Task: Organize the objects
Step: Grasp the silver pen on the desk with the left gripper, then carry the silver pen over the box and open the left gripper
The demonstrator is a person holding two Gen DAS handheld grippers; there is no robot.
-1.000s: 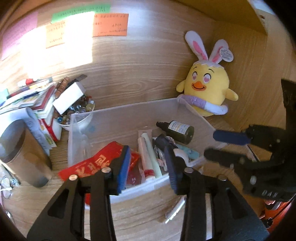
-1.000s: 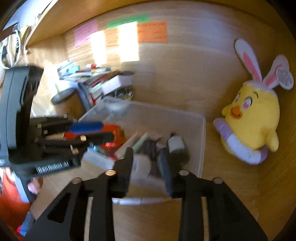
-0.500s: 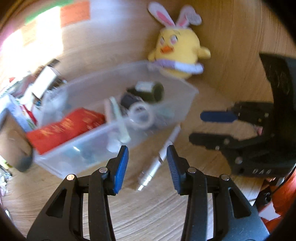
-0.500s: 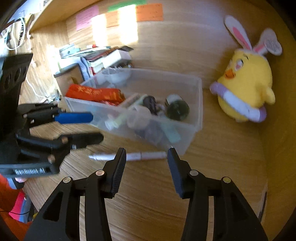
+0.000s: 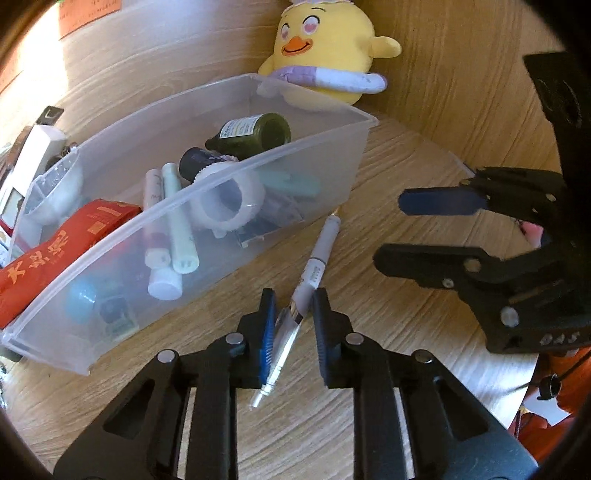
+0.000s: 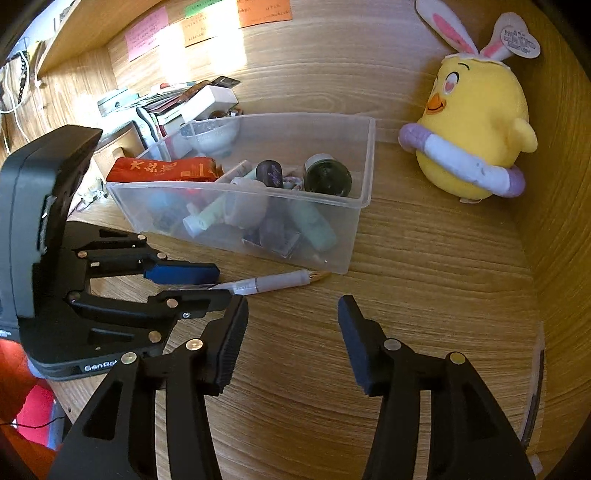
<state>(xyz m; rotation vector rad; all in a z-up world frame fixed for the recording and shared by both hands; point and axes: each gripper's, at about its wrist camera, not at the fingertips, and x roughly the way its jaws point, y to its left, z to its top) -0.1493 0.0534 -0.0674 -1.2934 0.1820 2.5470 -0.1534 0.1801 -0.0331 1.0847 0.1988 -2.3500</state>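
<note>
A white pen [image 5: 314, 266] lies on the wooden desk in front of a clear plastic bin [image 5: 314, 147]. My left gripper [image 5: 293, 314] is open, its fingers on either side of the pen's clear end, down near the desk. In the right wrist view the pen [image 6: 269, 284] lies before the bin [image 6: 354, 221], with the left gripper [image 6: 199, 286] around its left end. My right gripper [image 6: 291, 325] is open and empty above the desk, to the right of the pen. It shows in the left wrist view [image 5: 424, 229]. The bin holds a dark bottle [image 5: 255, 134], tubes, a white tape roll [image 5: 229, 203] and a red packet [image 5: 66, 240].
A yellow plush chick [image 6: 476, 136] sits against the back wall to the right of the bin. Books, a white box and a bowl [image 6: 207, 107] are stacked to the left of the bin. Sticky notes [image 6: 258, 13] hang on the wall. Wooden walls close the back and right.
My left gripper has come down from above the bin to the desk and now straddles the pen. My right gripper has pulled back from the bin and opened wider.
</note>
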